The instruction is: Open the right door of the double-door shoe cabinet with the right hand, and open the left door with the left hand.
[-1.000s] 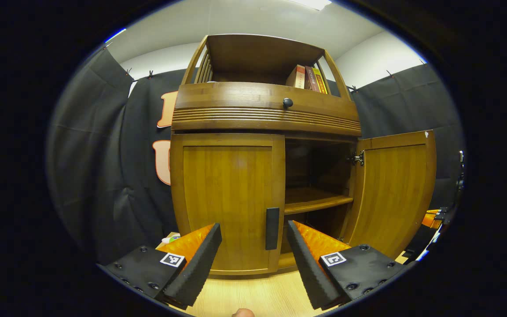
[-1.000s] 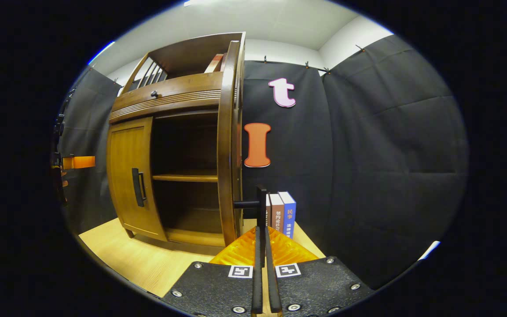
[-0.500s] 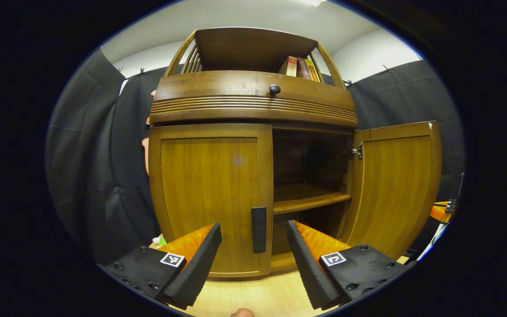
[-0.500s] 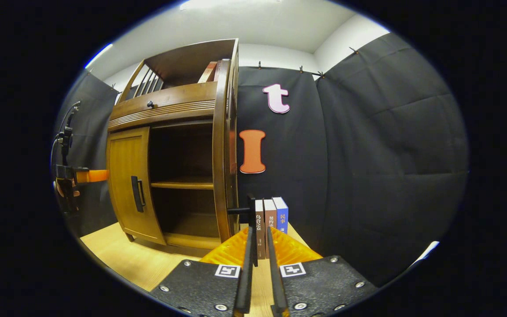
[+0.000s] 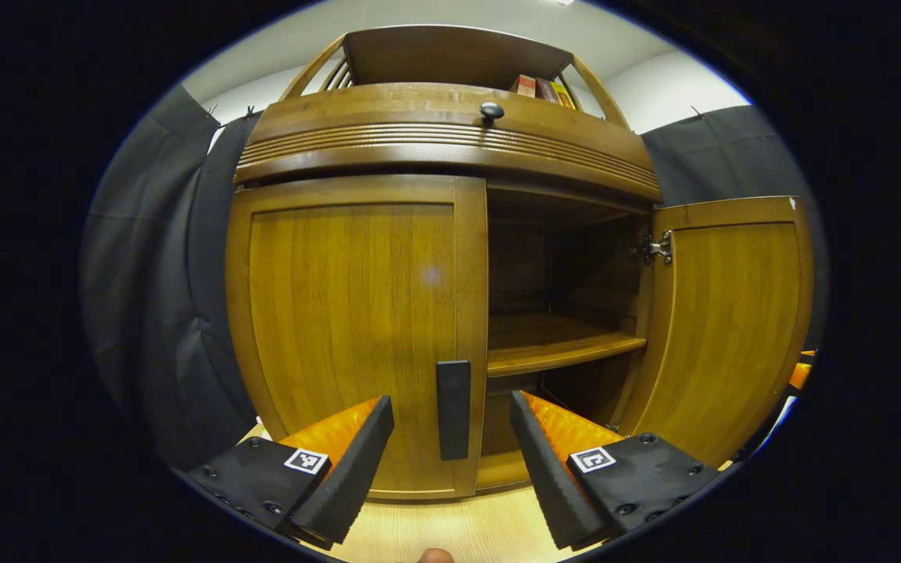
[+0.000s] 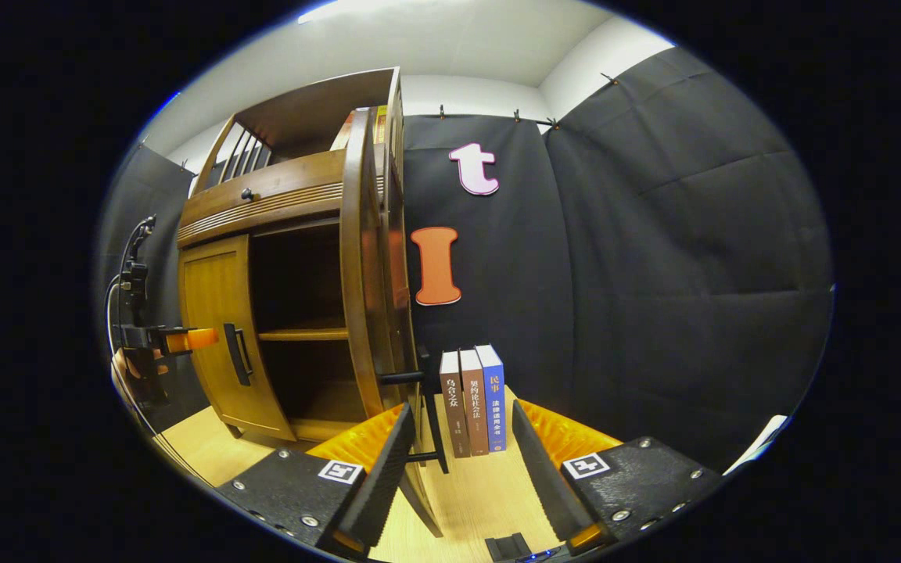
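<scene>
The brown wooden shoe cabinet (image 5: 450, 133) stands close in front in the left gripper view. Its left door (image 5: 349, 313) is closed, with a black vertical handle (image 5: 453, 409). My left gripper (image 5: 450, 399) is open, and that handle lies ahead between its fingers without touching them. The right door (image 5: 732, 313) is swung wide open. In the right gripper view that door (image 6: 360, 274) is edge-on, its black handle (image 6: 432, 422) just inside the left finger of my open right gripper (image 6: 462, 407), free of both fingers. The left gripper (image 6: 192, 338) hovers by the left door handle (image 6: 238, 353).
Three upright books (image 6: 470, 399) stand on the light wooden tabletop (image 6: 466, 500) beside the open door, right ahead of the right gripper. More books (image 5: 540, 86) sit on the cabinet's top shelf above a drawer knob (image 5: 491, 111). Inside is a bare shelf (image 5: 560, 348).
My right gripper has opened and let go of the right door's handle, then drawn back a little. The left gripper has moved closer to the left door's handle.
</scene>
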### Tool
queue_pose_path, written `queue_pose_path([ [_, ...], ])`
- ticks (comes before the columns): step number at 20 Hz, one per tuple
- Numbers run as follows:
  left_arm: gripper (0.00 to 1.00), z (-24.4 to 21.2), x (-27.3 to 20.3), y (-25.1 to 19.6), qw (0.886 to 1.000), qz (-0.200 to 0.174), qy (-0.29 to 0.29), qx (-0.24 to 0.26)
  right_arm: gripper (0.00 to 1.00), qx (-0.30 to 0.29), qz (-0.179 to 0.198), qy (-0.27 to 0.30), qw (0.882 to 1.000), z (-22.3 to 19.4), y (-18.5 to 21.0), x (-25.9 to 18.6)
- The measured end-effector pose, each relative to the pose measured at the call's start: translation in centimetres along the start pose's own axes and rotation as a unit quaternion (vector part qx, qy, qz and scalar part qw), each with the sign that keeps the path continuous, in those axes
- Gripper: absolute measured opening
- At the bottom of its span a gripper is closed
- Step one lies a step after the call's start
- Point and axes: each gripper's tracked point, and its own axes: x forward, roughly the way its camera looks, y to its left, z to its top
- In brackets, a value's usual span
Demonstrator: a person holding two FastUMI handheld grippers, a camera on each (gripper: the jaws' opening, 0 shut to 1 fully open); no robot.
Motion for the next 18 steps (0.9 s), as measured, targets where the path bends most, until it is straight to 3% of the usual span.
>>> queue_pose_path([
  [1,0.95,-0.2,0.7,-0.1,1.000,-0.002,0.001,-0.003,0.93,0.002,-0.001,-0.002,1.000,0.2,0.0,-0.1],
  [3,0.96,-0.8,1.9,-0.3,1.000,-0.006,0.006,-0.007,0.77,0.005,-0.002,-0.005,1.000,0.7,0.0,-0.3],
  [4,0.95,-1.2,2.6,-0.4,1.000,-0.006,0.010,-0.006,0.99,0.008,-0.002,-0.007,1.000,1.0,0.0,-0.3],
  [5,0.96,-1.5,3.1,-0.4,1.000,-0.006,0.013,-0.006,0.90,0.009,-0.002,-0.010,1.000,1.3,0.0,-0.4],
  [6,0.95,-1.7,3.6,-0.4,1.000,-0.005,0.017,-0.005,0.91,0.009,-0.003,-0.012,1.000,1.6,-0.1,-0.6],
  [7,0.96,-2.1,4.0,-0.3,1.000,-0.004,0.019,-0.004,0.80,0.008,-0.004,-0.015,1.000,1.7,0.0,-0.8],
  [8,0.96,-2.2,4.4,-0.3,1.000,-0.001,0.020,-0.001,0.90,0.006,-0.005,-0.017,1.000,2.0,0.0,-1.0],
  [9,0.95,-2.4,5.0,-0.1,1.000,0.003,0.020,0.002,0.95,0.004,-0.006,-0.018,1.000,2.2,0.0,-1.1],
  [12,0.98,-2.9,6.4,0.5,1.000,0.015,0.019,0.002,0.80,0.004,-0.007,-0.018,1.000,2.3,0.0,-1.5],
  [13,0.93,-2.8,6.6,0.7,1.000,0.020,0.015,-0.001,1.00,0.004,-0.007,-0.018,1.000,2.4,0.1,-1.6],
  [14,0.89,-2.7,7.0,1.2,1.000,0.030,0.009,-0.002,0.90,0.004,-0.007,-0.018,1.000,2.5,0.2,-1.7],
  [15,0.85,-2.5,7.4,1.5,0.999,0.033,0.005,0.002,0.90,0.003,-0.007,-0.018,1.000,2.5,0.3,-1.7],
  [16,0.80,-2.5,7.4,1.3,1.000,0.027,0.001,0.003,1.00,0.002,-0.007,-0.019,1.000,2.4,0.3,-1.7],
  [18,0.77,-2.3,7.6,0.5,1.000,0.007,-0.002,-0.004,0.94,0.002,-0.007,-0.021,1.000,2.7,0.4,-2.0],
])
